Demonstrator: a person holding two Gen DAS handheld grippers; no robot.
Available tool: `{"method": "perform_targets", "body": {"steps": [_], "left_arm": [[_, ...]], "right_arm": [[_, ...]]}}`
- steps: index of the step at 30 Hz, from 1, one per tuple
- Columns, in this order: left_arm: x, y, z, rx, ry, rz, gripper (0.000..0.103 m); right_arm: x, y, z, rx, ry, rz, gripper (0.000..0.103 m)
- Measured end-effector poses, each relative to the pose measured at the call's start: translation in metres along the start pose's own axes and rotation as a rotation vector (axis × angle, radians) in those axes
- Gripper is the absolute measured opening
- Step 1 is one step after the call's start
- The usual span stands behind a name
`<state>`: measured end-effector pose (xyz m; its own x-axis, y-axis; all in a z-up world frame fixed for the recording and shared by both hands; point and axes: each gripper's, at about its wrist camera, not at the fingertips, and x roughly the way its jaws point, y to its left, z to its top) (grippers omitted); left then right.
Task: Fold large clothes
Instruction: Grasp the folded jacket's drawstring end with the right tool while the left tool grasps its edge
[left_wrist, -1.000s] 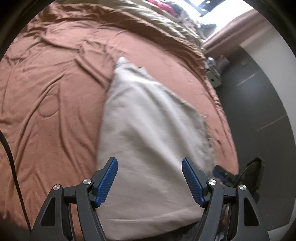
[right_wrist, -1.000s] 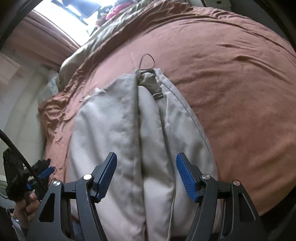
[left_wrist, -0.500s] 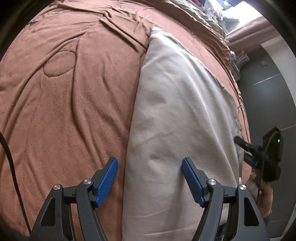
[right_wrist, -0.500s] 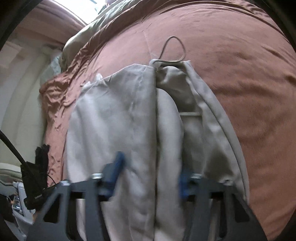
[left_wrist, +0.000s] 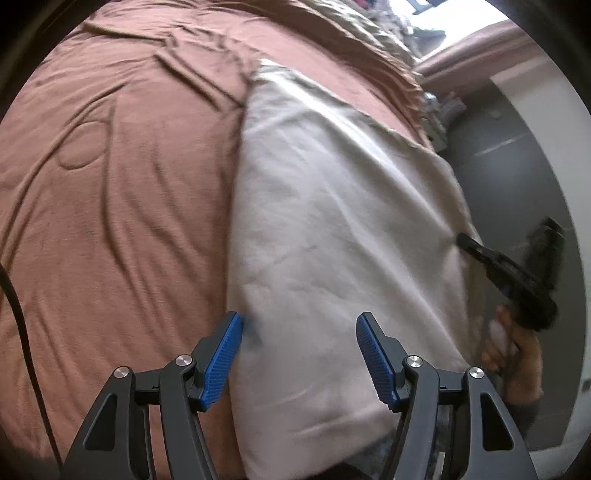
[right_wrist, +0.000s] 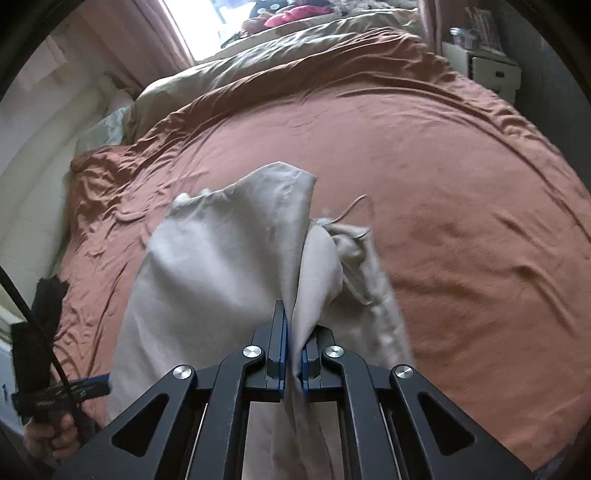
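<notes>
— What is the right hand-held gripper (right_wrist: 293, 341) doing?

— Its two blue-padded jaws are pinched together on a raised fold of the beige garment (right_wrist: 225, 258); the cloth stands up between them in a ridge and drapes down on both sides.

— And the left hand-held gripper (left_wrist: 299, 356)?

— Its jaws stand wide apart and grip nothing. It sits low over the near end of the garment (left_wrist: 332, 229); the left pad is at the cloth's left edge, the right pad over the fabric.

— What lies around them?

— One bed with a rust-brown blanket (right_wrist: 461, 192) carries the garment. Beyond the blanket an olive-tan duvet (right_wrist: 258, 55) is bunched at the far end under a bright window (right_wrist: 207, 26), with a pink curtain (right_wrist: 147, 40) beside it. A white drawer unit (right_wrist: 487, 70) stands past the bed's far right corner. In the right wrist view the lifted fold hides part of the bed behind it.

— Which way does the garment run?

— Its long axis runs from the near edge of the bed away toward the duvet. A thin drawstring loop (right_wrist: 356, 206) pokes out at the far end.

— Counts?

— One garment, two hand-held grippers, one blanket, one duvet. A black cable (left_wrist: 22, 332) trails along the left of the left wrist view.
</notes>
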<state>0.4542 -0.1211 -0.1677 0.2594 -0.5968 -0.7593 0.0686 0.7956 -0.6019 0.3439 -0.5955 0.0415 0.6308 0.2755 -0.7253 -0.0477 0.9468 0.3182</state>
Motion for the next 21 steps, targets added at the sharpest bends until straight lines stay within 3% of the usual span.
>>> {"method": "perform_targets", "body": {"steps": [2,8,10,13,14,15,16,21], "left_arm": [[-0.001,-0.006,-0.002,0.014,0.008,-0.028,0.066],[0.009,-0.009,0.003,0.021,0.006,0.016,0.066],[0.013,-0.003,0.001,0.013,0.024,0.025,0.066],[0.019,-0.001,0.001,0.013,0.036,0.040,0.066],[0.020,0.000,0.002,0.014,0.033,0.045,0.066],[0.021,0.001,0.005,0.012,0.029,0.046,0.066],[0.022,0.002,0.007,0.008,0.023,0.047,0.066],[0.025,0.002,0.025,-0.012,0.007,0.049,0.066]], "right_arm": [[0.004,-0.004,-0.005,0.019,0.006,-0.009,0.002],[0.041,-0.001,-0.018,0.109,0.067,-0.021,0.003],[0.044,-0.003,-0.021,0.143,0.069,-0.010,0.008],[0.035,-0.008,-0.020,0.155,0.081,-0.011,0.029],[0.028,-0.008,-0.019,0.146,0.076,-0.015,0.043],[0.020,-0.006,-0.018,0.137,0.062,-0.022,0.066],[0.015,-0.009,-0.018,0.133,0.052,-0.025,0.074],[0.009,-0.028,-0.021,0.164,0.060,0.058,0.076]]}}
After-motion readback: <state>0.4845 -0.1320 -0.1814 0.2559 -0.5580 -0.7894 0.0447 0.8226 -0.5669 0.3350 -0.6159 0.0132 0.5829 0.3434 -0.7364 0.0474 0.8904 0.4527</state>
